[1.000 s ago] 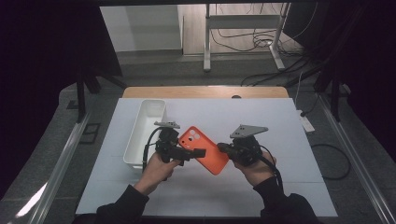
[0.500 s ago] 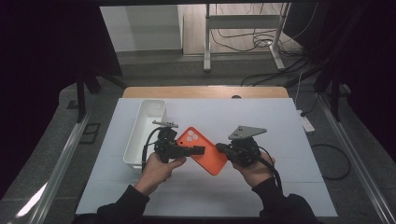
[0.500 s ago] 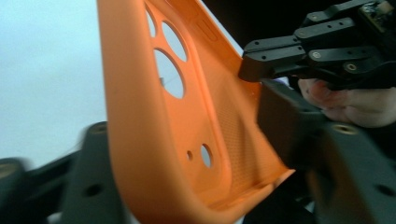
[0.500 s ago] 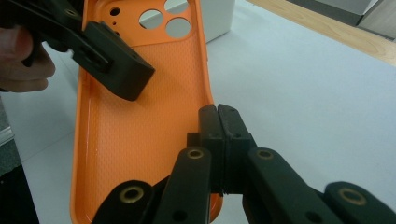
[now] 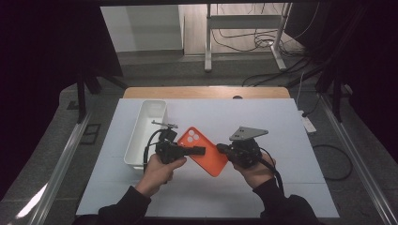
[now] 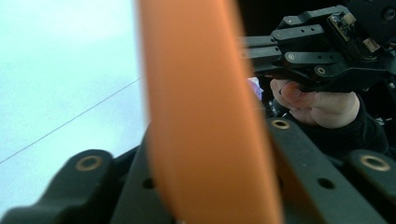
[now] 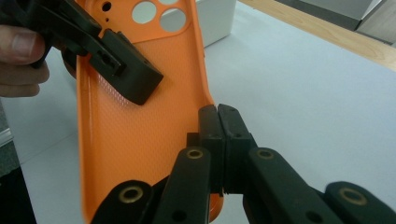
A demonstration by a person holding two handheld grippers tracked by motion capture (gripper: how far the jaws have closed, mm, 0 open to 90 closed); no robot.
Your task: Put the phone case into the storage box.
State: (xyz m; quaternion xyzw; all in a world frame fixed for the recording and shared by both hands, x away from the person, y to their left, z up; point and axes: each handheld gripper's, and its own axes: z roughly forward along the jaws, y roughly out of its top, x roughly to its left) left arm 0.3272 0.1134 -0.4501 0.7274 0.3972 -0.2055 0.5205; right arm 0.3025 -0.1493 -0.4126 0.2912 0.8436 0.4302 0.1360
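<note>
An orange phone case [image 5: 206, 151] with round camera holes hangs tilted above the white table [image 5: 281, 126], held between both grippers. My left gripper [image 5: 199, 150] reaches in from the left, and its jaws have just been closing on the case's long side. The case's edge [image 6: 201, 93] runs up between those jaws, and one finger [image 7: 126, 74] lies on the ribbed inner face [image 7: 140, 140]. My right gripper [image 5: 221, 149] comes from the right, shut on the case's rim, with its pads [image 7: 208, 123] pinched together over the thin wall.
A long white bin [image 5: 145, 129] stands on the table just left of my left hand. A wooden edge [image 5: 206, 92] borders the table's far side. Beyond it stand a metal frame and loose cables on the floor.
The left gripper's jaws have closed on the case's left side. Both hands and the case have kept their places.
</note>
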